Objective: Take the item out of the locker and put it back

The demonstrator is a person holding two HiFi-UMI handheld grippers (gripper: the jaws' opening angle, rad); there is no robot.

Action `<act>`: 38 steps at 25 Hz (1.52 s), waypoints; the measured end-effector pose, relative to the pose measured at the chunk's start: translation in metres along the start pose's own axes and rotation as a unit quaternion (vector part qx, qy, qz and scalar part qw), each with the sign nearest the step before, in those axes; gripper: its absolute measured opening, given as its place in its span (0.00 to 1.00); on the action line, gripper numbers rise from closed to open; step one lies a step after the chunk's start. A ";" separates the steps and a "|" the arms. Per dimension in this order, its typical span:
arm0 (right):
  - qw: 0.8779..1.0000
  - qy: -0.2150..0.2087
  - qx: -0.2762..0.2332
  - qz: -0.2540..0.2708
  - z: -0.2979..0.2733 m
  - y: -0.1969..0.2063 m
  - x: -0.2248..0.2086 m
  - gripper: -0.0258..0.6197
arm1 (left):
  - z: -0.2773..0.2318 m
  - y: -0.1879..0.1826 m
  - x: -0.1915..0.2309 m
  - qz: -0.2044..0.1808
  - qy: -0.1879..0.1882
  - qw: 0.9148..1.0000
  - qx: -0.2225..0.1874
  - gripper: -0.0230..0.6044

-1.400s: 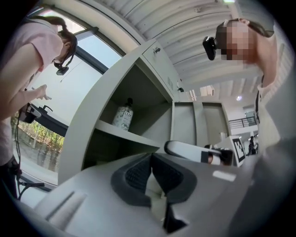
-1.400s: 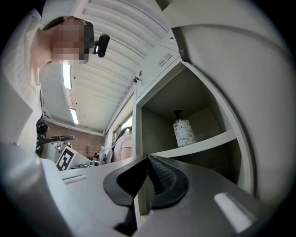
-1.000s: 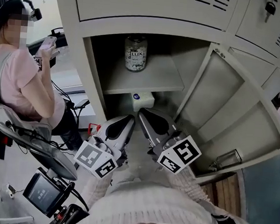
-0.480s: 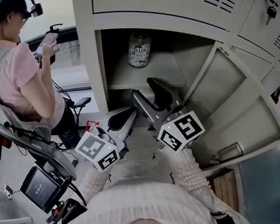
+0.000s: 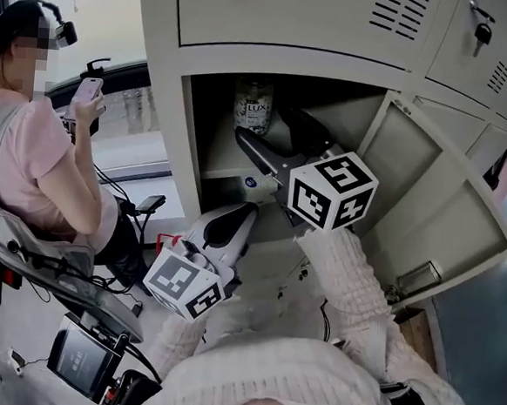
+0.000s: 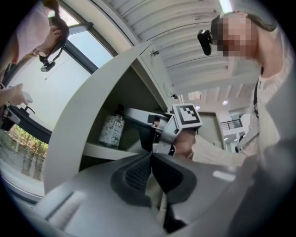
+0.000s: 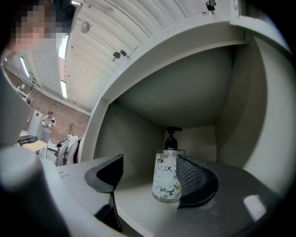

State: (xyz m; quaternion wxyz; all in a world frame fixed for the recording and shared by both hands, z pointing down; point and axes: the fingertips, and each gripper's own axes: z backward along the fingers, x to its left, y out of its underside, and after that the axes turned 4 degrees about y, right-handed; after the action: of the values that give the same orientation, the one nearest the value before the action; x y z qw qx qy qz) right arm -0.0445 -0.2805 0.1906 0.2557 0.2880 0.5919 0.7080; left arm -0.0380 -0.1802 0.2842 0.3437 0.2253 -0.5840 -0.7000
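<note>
- Locker (image 5: pixel 158 120): door (image 5: pixel 429 198) swung open at its right.
- Bottle (image 7: pixel 167 178): pump-top, upright on the shelf (image 7: pixel 136 208) inside the locker, toward the back.
- Right hand-held gripper (image 7: pixel 148 166): reaches into the locker at shelf level. Jaws wide, just been opening, with the bottle between them. The meshed pad (image 7: pixel 194 178) is close beside the bottle and seemingly not pressing it.
- Left hand-held gripper (image 6: pixel 150 157): outside the locker, low at its front, jaws together, nothing in them.
- Seated person (image 5: pixel 39 154): left of the locker, phone (image 5: pixel 89 88) in hand.
</note>
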 end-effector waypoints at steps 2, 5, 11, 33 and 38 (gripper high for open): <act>1.000 0.012 0.010 -0.002 -0.008 0.000 -0.010 0.58 | 0.000 0.002 0.001 0.005 0.001 1.000 -0.003 0.05; 0.999 0.019 0.034 -0.005 -0.022 0.002 -0.023 0.62 | -0.002 0.004 0.001 0.009 0.010 1.000 -0.006 0.05; 0.997 0.018 0.078 -0.011 -0.047 0.014 -0.036 0.67 | 0.001 0.007 0.002 0.009 0.014 1.000 -0.001 0.05; 0.993 -0.014 0.113 -0.035 -0.094 0.027 -0.045 0.61 | -0.002 0.002 0.017 0.014 0.006 1.000 -0.020 0.05; 0.993 -0.017 0.108 -0.038 -0.095 0.025 -0.045 0.61 | -0.002 0.004 0.019 0.018 0.000 1.000 -0.020 0.05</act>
State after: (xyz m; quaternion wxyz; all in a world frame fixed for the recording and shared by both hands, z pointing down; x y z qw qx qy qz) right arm -0.0809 -0.3815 0.1982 0.2597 0.3035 0.6710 0.6246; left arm -0.0482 -0.1956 0.2888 0.3607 0.2082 -0.5734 -0.7055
